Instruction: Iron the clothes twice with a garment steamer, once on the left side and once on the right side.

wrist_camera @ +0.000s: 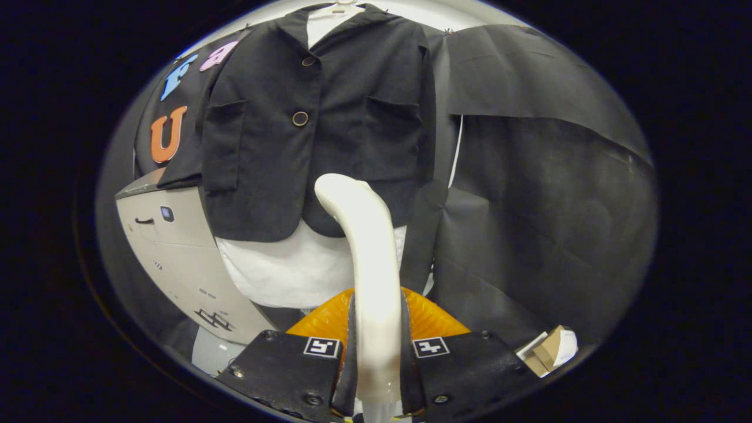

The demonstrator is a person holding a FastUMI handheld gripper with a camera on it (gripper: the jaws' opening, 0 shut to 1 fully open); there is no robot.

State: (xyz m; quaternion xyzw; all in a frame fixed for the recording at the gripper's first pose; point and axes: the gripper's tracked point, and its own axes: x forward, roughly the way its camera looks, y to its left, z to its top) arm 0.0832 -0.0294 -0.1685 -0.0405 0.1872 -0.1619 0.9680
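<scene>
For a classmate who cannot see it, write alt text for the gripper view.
The gripper is shut on the white handle of a garment steamer, which rises between its fingers toward a dark jacket hanging just beyond. The jacket is buttoned over a white shirt; a small cardboard box lies nearby.

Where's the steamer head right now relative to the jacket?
In the gripper view, the steamer, clamped between the hand-held gripper fingers, has its head at the black jacket lower hem, below the buttons, above the white shirt.
</scene>
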